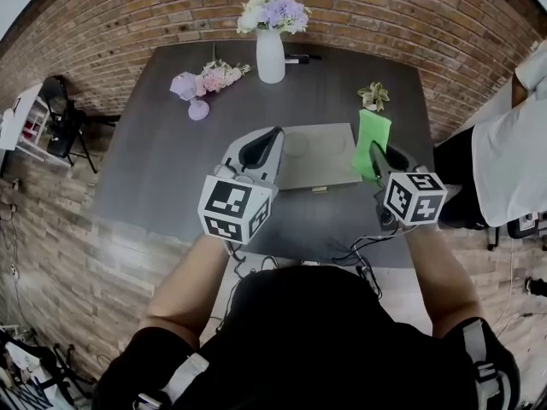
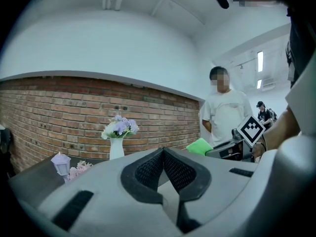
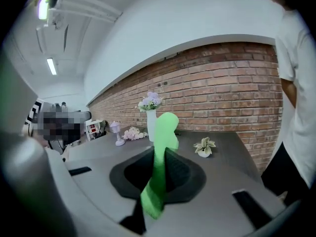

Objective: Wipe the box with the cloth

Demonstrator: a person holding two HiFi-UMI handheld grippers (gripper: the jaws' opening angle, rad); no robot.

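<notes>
While the right gripper [image 3: 159,154] clenches a green cloth [image 3: 163,132] standing up from its jaws, the left gripper [image 2: 163,153] is pinched shut on nothing. Between them a flat grey box [image 1: 320,156] lies by the table's [image 1: 154,161] near edge; a white vase [image 1: 271,56] holds flowers [image 1: 273,11] at the far edge.

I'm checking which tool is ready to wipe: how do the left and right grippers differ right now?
The left gripper has its jaws together on nothing, while the right gripper is shut on the green cloth, which stands up between its jaws. In the head view the left gripper sits at the left edge of the box, and the right gripper sits just off its right edge. Both are the same grey make.
</notes>
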